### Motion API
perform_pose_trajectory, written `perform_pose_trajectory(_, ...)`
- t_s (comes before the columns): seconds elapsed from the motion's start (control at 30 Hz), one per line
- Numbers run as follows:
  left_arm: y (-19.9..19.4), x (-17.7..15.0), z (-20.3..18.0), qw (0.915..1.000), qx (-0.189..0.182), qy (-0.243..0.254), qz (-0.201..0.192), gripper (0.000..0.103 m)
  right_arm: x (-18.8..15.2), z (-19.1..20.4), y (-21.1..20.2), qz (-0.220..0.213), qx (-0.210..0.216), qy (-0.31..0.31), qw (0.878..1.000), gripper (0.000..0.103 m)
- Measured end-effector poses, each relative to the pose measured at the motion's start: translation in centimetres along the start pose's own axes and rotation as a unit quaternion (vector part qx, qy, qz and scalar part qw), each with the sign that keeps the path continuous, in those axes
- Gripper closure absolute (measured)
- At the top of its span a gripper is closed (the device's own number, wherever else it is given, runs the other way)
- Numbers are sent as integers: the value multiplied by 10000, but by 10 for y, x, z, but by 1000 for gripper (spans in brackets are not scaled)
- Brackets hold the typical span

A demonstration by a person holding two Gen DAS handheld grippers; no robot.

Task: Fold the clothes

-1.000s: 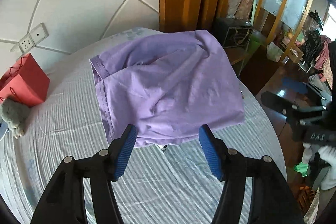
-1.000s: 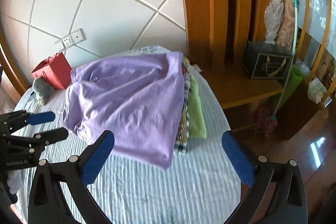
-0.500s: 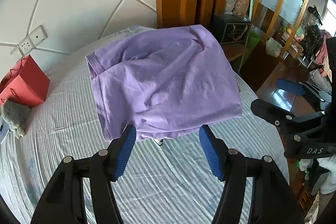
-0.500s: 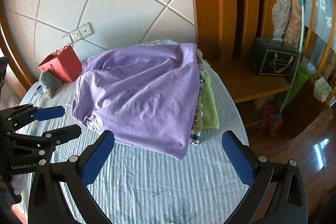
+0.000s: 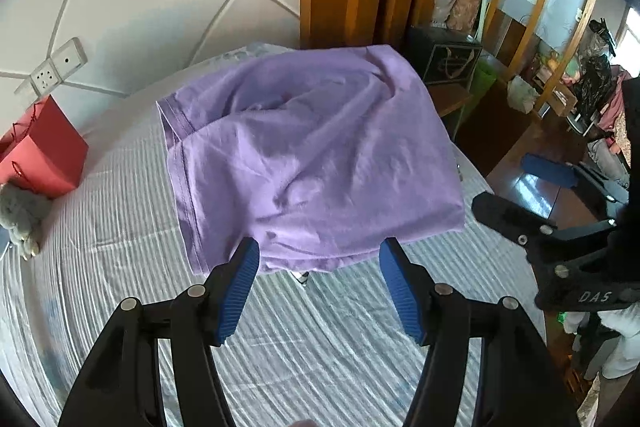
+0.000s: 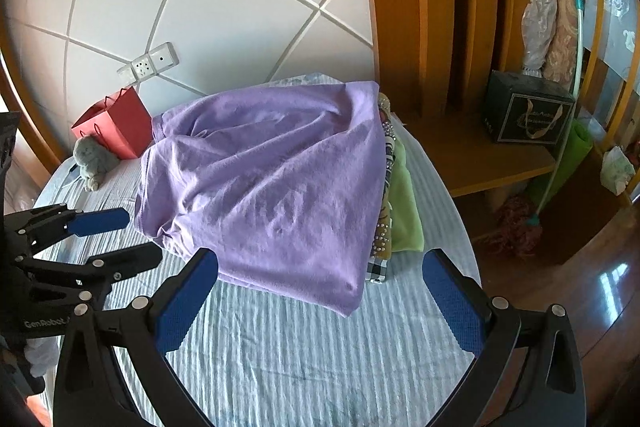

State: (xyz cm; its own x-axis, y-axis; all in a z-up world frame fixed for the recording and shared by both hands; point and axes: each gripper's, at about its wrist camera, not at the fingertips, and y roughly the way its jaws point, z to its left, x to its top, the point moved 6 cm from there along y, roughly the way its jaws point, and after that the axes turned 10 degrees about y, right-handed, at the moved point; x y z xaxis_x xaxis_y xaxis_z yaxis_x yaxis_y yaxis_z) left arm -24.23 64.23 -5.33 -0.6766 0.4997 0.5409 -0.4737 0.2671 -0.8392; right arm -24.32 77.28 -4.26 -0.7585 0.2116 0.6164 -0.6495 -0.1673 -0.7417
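Hovering agape and empty, left claw (image 5: 318, 275) and right claw (image 6: 320, 297) face one purple shirt (image 6: 272, 179) (atop folded clothes (image 6: 402, 203)).

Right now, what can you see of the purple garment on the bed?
The purple garment is soft, wrinkled knit with a stitched hem along its left edge. It lies loosely folded and draped over a stack of folded clothes on the striped bedsheet, its near corner overhanging. Neither open gripper touches it.

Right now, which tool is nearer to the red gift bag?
Left. The left tool sits open on the bed's bag side, short of the red gift bag. The right tool is open farther away, across the purple garment.
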Motion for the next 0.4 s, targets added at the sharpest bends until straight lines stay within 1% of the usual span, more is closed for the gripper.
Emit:
perform_pose_trajectory(0.3,2,3,4,9996,282,46,-21,39,2,1,5,35,2,-8,10000,0)
perform_pose_trajectory(0.4,2,2,4,9994,324,67,-32,39,4,0,6,31,-5,-15,10000,0)
